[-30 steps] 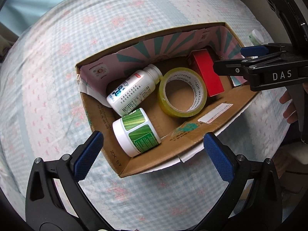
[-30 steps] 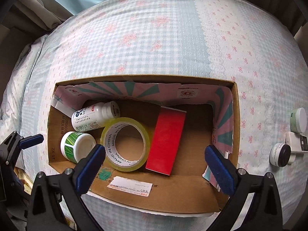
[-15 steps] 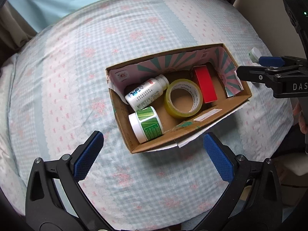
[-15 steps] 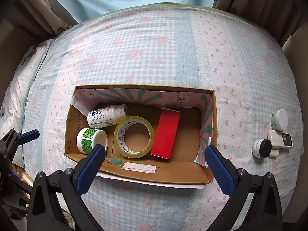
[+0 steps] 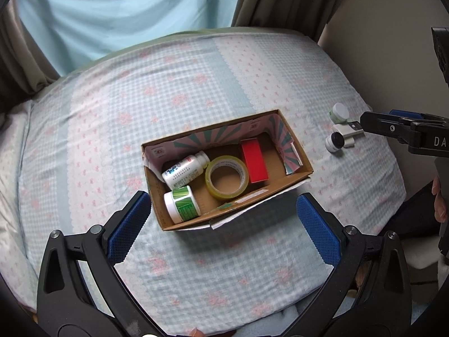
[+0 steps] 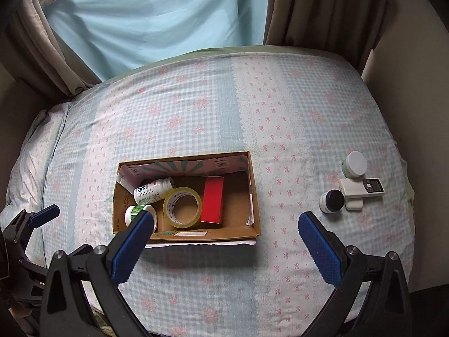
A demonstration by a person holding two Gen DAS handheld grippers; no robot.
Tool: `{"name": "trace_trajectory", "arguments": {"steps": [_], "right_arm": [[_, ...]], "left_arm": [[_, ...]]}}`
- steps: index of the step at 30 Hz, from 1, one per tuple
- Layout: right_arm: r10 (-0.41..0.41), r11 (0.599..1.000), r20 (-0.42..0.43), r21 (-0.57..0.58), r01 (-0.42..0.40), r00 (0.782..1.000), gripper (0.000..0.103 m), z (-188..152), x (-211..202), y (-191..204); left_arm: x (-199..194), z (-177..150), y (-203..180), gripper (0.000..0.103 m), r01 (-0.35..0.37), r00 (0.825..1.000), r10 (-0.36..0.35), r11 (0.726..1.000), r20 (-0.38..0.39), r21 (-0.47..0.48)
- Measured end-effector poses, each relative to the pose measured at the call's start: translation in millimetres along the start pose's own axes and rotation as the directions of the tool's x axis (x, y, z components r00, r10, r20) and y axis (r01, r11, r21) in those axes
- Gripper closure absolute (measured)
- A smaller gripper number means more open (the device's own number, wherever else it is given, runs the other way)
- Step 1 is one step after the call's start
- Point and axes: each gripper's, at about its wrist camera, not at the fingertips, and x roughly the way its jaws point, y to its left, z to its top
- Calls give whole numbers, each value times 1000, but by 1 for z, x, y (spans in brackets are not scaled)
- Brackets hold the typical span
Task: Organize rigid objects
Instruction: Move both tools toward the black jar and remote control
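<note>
An open cardboard box (image 5: 301,172) (image 6: 254,205) lies on the bed. It holds a white bottle (image 5: 185,170) (image 6: 153,189), a green-labelled jar (image 5: 182,207) (image 6: 134,213), a tape roll (image 5: 226,177) (image 6: 182,207) and a red box (image 5: 253,160) (image 6: 213,203). To its right on the sheet lie a white-lidded jar (image 5: 339,112) (image 6: 354,164), a dark-lidded jar (image 5: 334,141) (image 6: 331,200) and a white device (image 5: 346,130) (image 6: 360,189). My left gripper (image 5: 224,227) is open and empty above the box's near side. My right gripper (image 6: 227,241) is open and empty, right of the box's middle.
The bed has a blue checked sheet with pink flowers (image 6: 196,106). Curtains (image 6: 157,16) hang behind it. A pillow edge (image 6: 31,151) lies at the left. The right gripper shows at the right edge of the left wrist view (image 5: 404,129).
Both grippers have pulled up and back from the box, so it looks smaller and more of the bed shows. The small items on the right came into the left view.
</note>
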Motion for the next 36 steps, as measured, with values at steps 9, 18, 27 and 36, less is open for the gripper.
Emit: {"name": "trace_trajectory", "arguments": {"steps": [9,18,27,36], "right_arm": [[-128,992,113,27,126,985,0,-23,-55,-67],[-95,995,138,29,92,986,0,-23,-60,-144],[25,992,52,-122,-19,998,0,8,-18,-253],[108,913,-120,-381,-147,987,0,42,73,-334]], "left_arm": [[-8,2,-56,0,56,998,-56,998,18,23],[4,23,-128,0,18,999,-19,999,28,34],[63,52,-217,0,-18,1000,17,997,-19,-80],[166,69,-287,0,-36,992,16,986,-123,-163]]}}
